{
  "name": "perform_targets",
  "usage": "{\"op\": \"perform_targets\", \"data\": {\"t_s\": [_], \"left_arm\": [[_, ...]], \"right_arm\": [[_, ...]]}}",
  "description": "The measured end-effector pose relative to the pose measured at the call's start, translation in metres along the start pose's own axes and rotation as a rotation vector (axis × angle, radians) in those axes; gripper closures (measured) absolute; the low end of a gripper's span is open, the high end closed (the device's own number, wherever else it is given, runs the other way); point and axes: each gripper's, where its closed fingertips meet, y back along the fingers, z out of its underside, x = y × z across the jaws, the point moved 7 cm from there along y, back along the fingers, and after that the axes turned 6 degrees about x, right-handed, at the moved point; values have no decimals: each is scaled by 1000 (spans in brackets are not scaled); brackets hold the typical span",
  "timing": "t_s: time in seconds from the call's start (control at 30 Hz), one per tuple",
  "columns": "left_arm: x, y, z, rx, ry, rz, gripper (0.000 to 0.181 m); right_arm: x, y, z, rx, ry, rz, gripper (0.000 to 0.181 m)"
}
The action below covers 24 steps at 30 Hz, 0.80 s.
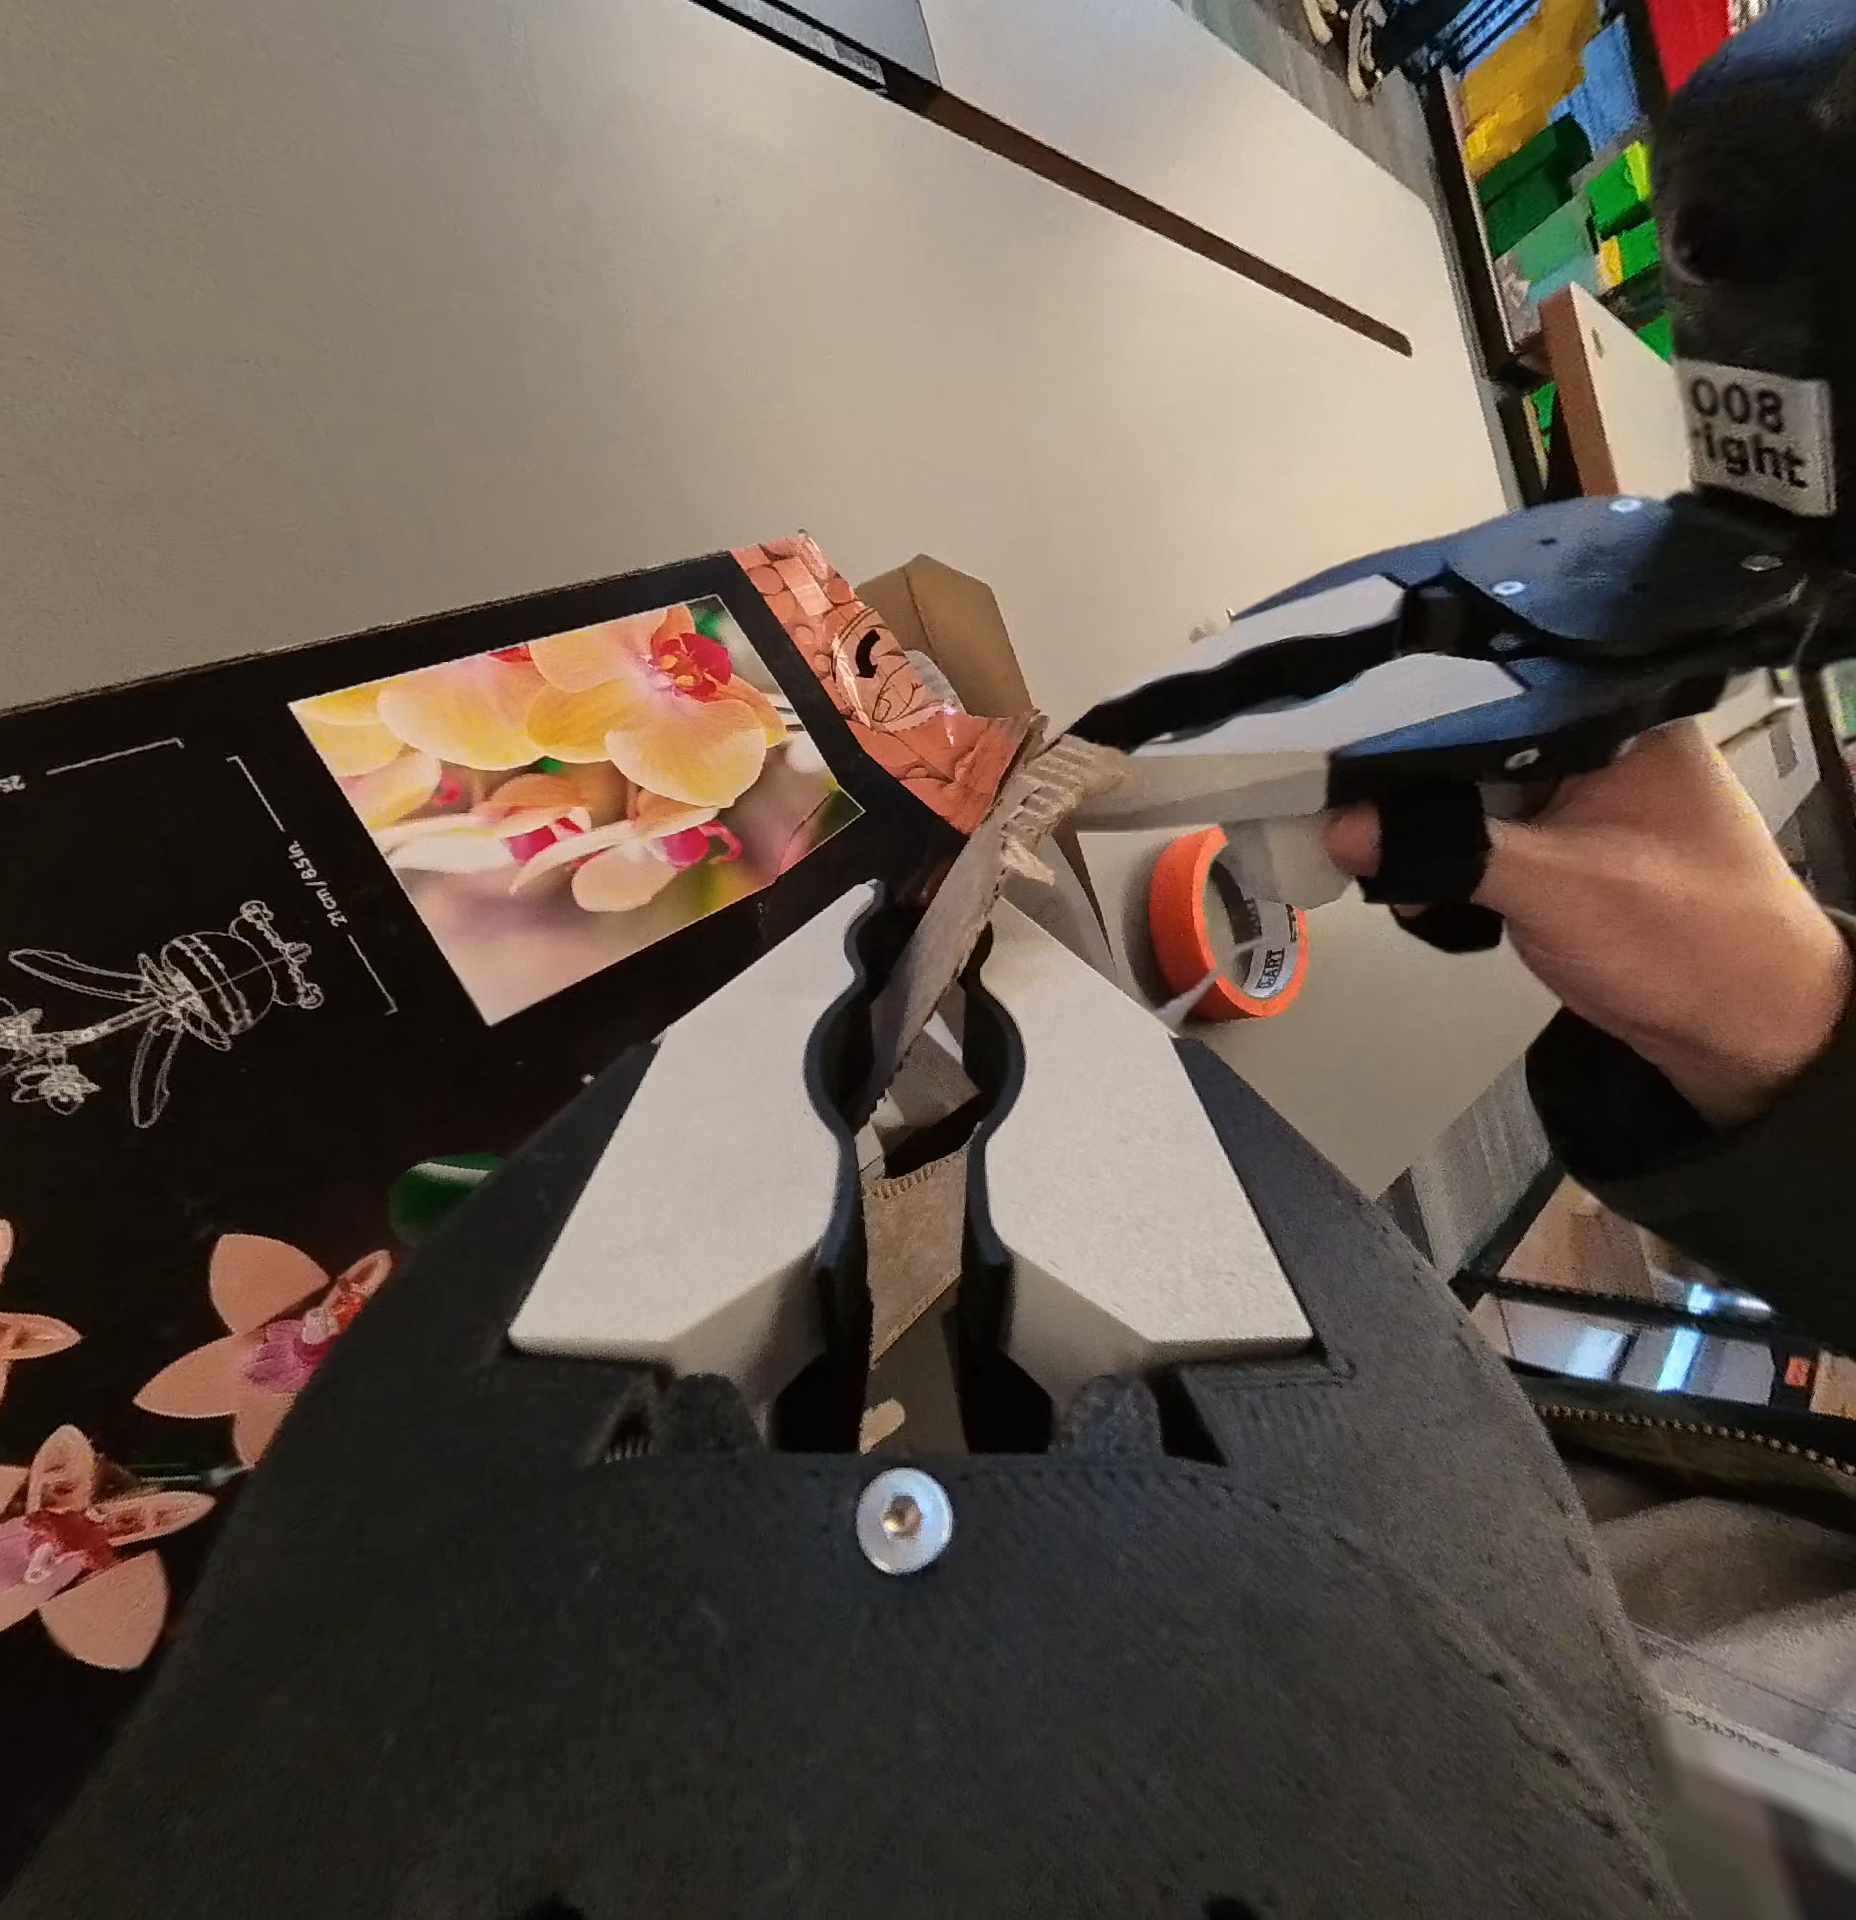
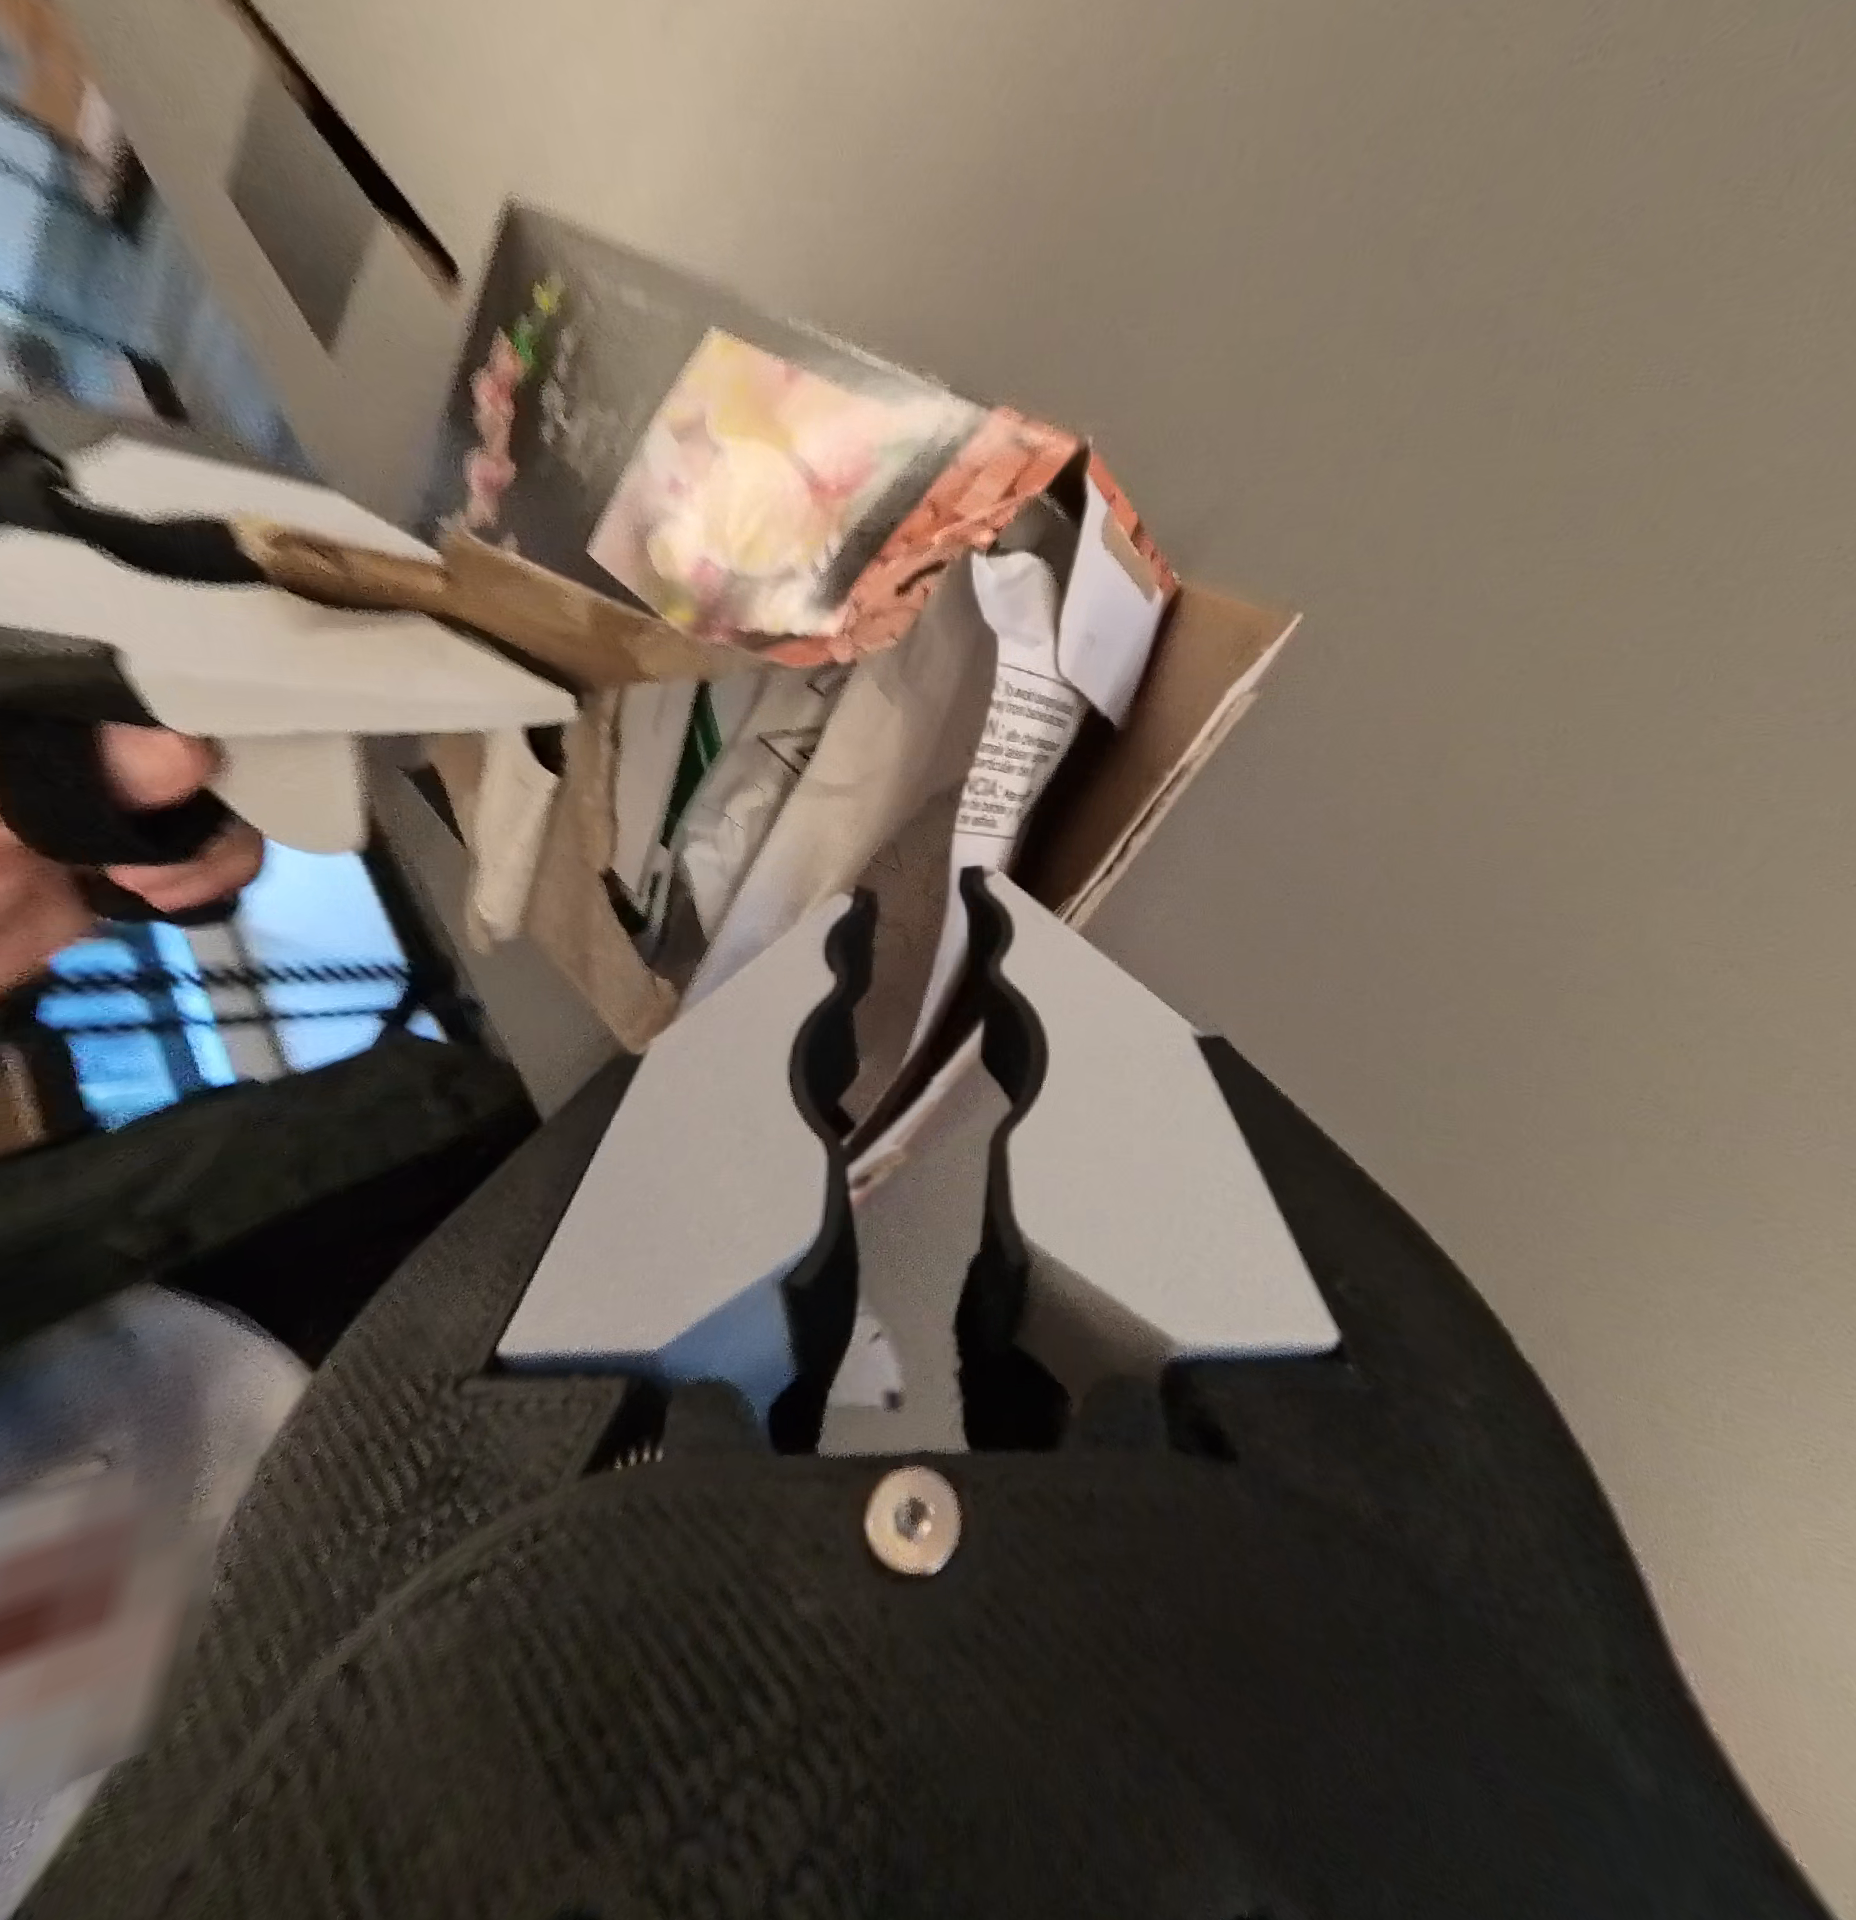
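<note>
A black cardboard box (image 1: 228, 831) printed with orchid pictures lies tilted over the white table (image 1: 695, 312), its torn end open. My left gripper (image 1: 924, 925) is shut on a brown flap (image 1: 929, 997) of that end. My right gripper (image 1: 1080, 743), held by a hand (image 1: 1630, 914), is shut on the torn corrugated edge (image 1: 1049, 790) of another flap. In the blurred right wrist view, the right gripper (image 2: 916, 894) pinches a brown flap (image 2: 903, 987) at the box (image 2: 550, 416) mouth. White paper bags (image 2: 799, 790) show inside. The left gripper (image 2: 488, 623) holds a flap at the left.
An orange tape roll (image 1: 1225, 935) stands on the table just beyond the box end. A shelf with coloured bins (image 1: 1547, 156) is at the far right. A dark slot (image 1: 1163, 218) runs across the table top. The gap from one gripper's tips to the other's is roughly 8 cm.
</note>
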Motion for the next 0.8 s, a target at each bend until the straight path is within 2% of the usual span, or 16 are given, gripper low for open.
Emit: {"op": "perform_targets", "data": {"t_s": [0.07,0.13,0.17,0.37,0.47,0.53,0.6,0.8], "left_arm": [[3,2,2,-8,-6,11,174],[7,3,4,-19,-9,26,175],[8,4,5,-25,-9,28,175],[8,9,11,-30,43,44,175],[10,8,16,-44,30,51,175],[11,7,17,-47,36,60,175],[11,6,19,-60,38,65,175],[8,7,20,-55,48,98,177]], "right_arm": [[-4,-7,1,-46,89,-3,150],[-12,-15,4,-80,141,-32,115],[-16,-18,7,-110,157,-44,106],[-34,-14,26,-185,248,-81,79],[-35,-21,30,-199,209,-34,86],[-34,-32,34,-224,147,-22,97],[-37,-41,33,-202,96,-40,114],[-41,-50,25,-99,-102,-150,139]]}}
